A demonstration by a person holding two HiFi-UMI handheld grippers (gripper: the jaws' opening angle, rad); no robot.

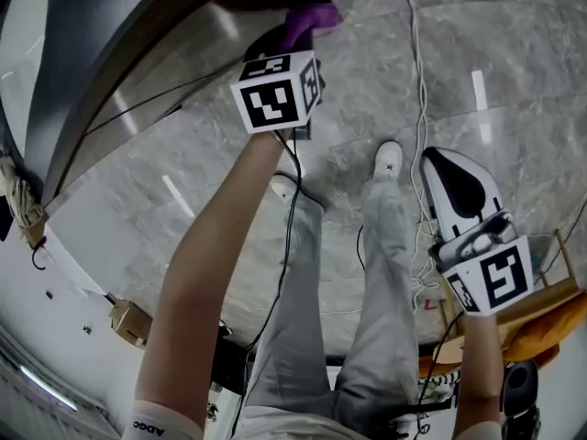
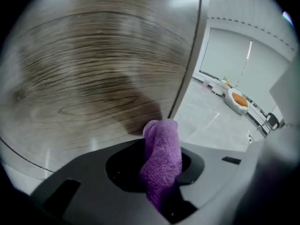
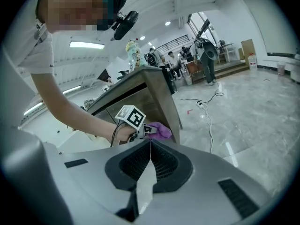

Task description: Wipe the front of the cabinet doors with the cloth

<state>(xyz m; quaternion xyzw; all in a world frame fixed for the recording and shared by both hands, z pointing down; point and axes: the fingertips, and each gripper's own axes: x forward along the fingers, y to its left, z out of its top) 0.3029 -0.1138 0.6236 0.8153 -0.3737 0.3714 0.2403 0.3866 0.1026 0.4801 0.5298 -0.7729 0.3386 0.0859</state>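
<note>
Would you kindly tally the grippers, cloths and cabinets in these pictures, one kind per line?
Grippers: 2, the left gripper and the right gripper
Cloths: 1, the purple cloth, clamped in the left gripper
Cabinets: 1, the cabinet
Total: 4

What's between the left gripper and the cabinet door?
Only the purple cloth, clamped in the left gripper, reaching toward the cabinet door; seen in the left gripper view.

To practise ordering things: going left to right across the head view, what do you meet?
Cabinet → purple cloth → right shoe → right claw.
</note>
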